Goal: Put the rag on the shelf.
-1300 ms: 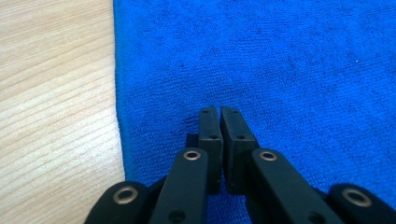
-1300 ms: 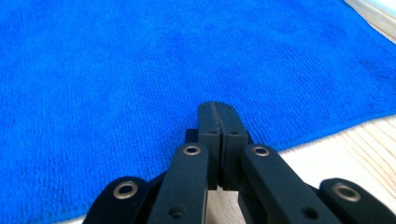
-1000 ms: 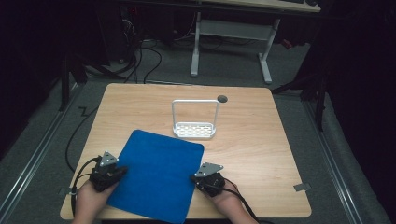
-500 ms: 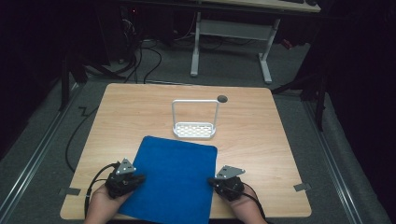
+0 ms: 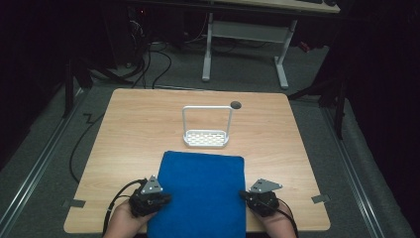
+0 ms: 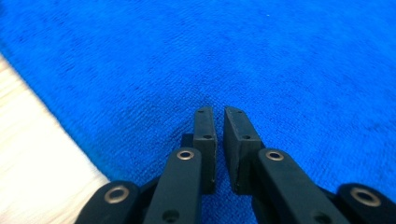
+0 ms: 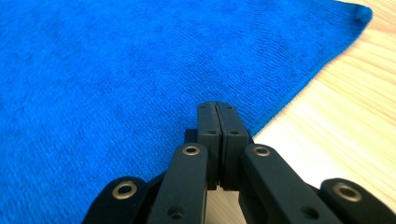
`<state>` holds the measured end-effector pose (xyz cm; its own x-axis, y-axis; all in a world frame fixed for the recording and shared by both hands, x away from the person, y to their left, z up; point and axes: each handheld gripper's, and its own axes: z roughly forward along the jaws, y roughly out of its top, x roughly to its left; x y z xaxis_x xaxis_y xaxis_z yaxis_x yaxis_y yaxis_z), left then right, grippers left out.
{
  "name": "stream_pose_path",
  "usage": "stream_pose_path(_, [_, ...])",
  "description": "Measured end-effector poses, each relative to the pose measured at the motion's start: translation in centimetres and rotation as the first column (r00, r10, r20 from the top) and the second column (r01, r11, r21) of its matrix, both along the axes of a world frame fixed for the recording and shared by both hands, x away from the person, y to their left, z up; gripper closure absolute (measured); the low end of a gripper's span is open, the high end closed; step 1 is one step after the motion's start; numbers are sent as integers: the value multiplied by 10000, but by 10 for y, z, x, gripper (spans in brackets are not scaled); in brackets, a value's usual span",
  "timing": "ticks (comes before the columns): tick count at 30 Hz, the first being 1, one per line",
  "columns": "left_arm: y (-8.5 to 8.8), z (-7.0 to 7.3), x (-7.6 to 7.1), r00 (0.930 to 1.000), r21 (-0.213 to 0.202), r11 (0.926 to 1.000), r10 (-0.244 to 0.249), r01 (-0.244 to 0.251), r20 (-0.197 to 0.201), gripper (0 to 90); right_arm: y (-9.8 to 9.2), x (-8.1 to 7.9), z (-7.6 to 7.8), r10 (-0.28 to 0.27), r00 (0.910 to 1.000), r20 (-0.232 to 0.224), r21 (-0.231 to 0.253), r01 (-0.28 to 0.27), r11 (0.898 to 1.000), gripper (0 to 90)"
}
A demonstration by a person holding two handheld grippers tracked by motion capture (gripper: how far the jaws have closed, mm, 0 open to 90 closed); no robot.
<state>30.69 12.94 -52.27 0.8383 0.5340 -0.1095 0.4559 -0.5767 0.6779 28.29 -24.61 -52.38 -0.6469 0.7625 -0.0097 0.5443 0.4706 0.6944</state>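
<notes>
A lab: dark curtained bay, floor cables, adjustable desk.

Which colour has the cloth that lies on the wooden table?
The flat terry cloth is bright blue, plain, without pattern. The left gripper view shows it best.

A light wooden table with a small dark round hole near its far edge stands on grey carpet. Beyond it stands a white-legged desk frame, with dark cables lying on the floor to its left.
</notes>
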Motion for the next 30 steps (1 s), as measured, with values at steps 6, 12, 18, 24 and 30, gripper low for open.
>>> stream_pose_path(6, [-18, -1, -8, 9985, -158, 9984, -548, 548, 15, 827, -20, -5, 0, -426, 9991, 4, 36, 426, 9991, 900])
stream_pose_path(12, [-24, -2, -11, 9960, -367, 9954, -887, 884, -68, 817, -34, -9, 0, -745, 9971, -140, 187, 747, 9970, 894])
stream_pose_path(18, [-24, -3, -10, 9953, -434, 9945, -961, 956, -90, 806, -32, -10, 1, -812, 9967, -99, 69, 812, 9967, 888])
stream_pose_path(24, [-19, 0, -8, 9985, -613, 9966, -549, 548, -8, 731, -31, -10, 1, -849, 9963, -106, 91, 850, 9963, 875])
stream_pose_path(30, [10, 1, 10, 9945, -1905, 9760, 1035, -1052, -188, 601, -31, -8, 3, -688, 9974, 191, 451, 679, 9967, 784])
